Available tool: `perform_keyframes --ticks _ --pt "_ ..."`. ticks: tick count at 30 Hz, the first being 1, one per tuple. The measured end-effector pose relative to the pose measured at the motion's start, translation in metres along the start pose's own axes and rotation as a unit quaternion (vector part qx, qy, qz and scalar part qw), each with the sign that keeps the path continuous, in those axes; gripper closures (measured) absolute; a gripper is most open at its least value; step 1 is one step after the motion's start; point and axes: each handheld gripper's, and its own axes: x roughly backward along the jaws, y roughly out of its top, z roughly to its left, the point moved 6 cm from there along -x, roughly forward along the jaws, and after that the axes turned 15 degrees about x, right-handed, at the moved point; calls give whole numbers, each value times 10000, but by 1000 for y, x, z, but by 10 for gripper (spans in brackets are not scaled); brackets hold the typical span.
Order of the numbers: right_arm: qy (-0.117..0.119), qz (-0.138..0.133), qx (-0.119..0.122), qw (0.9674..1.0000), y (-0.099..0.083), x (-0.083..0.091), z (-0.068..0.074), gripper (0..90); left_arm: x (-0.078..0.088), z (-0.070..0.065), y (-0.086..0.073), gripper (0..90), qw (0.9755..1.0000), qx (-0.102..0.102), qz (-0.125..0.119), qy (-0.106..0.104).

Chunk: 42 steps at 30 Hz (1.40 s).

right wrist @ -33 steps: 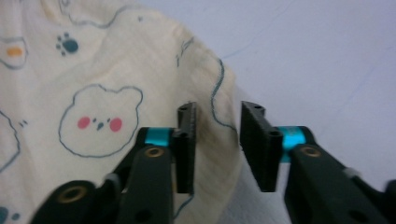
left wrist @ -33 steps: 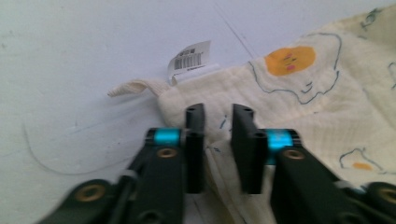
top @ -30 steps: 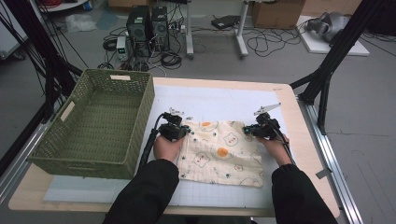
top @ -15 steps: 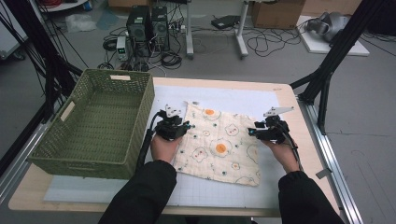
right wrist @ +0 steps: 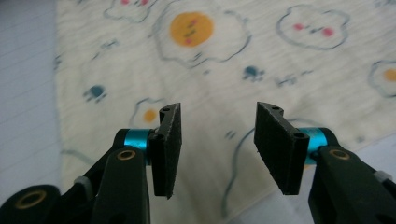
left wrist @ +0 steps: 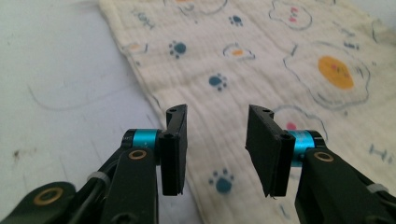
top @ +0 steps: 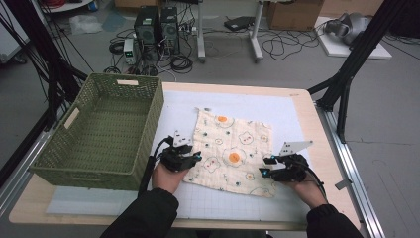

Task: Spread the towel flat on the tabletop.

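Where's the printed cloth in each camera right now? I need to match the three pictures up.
High view: the cloth lies spread flat mid-table, right of the green basket, between the left gripper and right gripper.
Left gripper view: the cloth runs from top centre down the right, under the open jaws.
Right gripper view: the cloth covers most of the picture.
Shared landmark: the fried-egg print with the orange yolk.

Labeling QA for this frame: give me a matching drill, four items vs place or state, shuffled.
Items:
1. green wicker basket
2. printed cloth
3. left gripper
4. right gripper

Descriptions:
A. spread flat mid-table
B. open, at the cloth's near-right edge
C. on the table's left side
D. open, at the cloth's near-left edge

Pairs: 1-C, 2-A, 3-D, 4-B
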Motion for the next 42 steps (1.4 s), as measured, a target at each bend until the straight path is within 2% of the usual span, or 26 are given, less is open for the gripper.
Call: perform_keyframes --ticks 2,4,5,7,9,11,14,16,20,21,22,25,26,28,30,32,35,40,42 --pt "65 99 62 9999 -4 0 8 537 2 1 -11 593 9996 -135 234 79" --pt "127 197 105 9997 -7 -4 12 567 2 3 -19 649 9988 -175 448 108" --pt "131 297 119 9994 -8 -6 14 583 4 3 -22 673 9987 -225 441 106" --pt "48 268 163 9995 -7 -8 13 695 6 3 -24 766 9986 -295 429 75" --pt "155 238 184 9994 -7 -8 11 833 7 4 -24 863 9985 -255 481 -19" --pt "249 235 199 9992 -7 -9 9 877 8 3 -25 874 9983 -229 536 -40" --pt "300 221 225 9991 -8 -7 6 884 13 -1 -29 877 9977 -246 616 -119" --pt "315 239 240 9989 -10 -4 4 886 16 -6 -33 878 9974 -147 657 -236" --pt "329 260 208 9989 -14 1 2 872 22 -15 -39 877 9966 -311 678 -350" --pt "315 226 199 9991 -13 1 2 782 23 -16 -39 870 9967 -359 654 -332" --pt "301 125 154 9993 -11 2 3 750 24 -16 -39 846 9970 -341 603 -339" --pt "532 -216 65 9983 -4 6 12 677 24 -16 -39 751 9967 -370 624 -360" --pt "557 -218 127 9981 -2 5 15 676 23 -16 -40 733 9962 -415 673 -365" --pt "596 -56 315 9977 -4 3 22 679 21 -16 -41 715 9957 -506 721 -301" --pt "643 108 375 9972 -8 -2 26 703 20 -15 -40 782 9958 -568 679 -245" --pt "628 84 350 9974 -10 -3 27 775 21 -13 -40 858 9956 -550 698 -310" --pt "726 4 298 9969 -13 -1 29 880 22 -13 -41 872 9953 -570 701 -348" --pt "750 -86 256 9968 -17 3 35 876 26 -17 -41 859 9952 -651 586 -436" --pt "707 -145 182 9972 -16 5 34 772 27 -17 -40 775 9956 -632 546 -432"
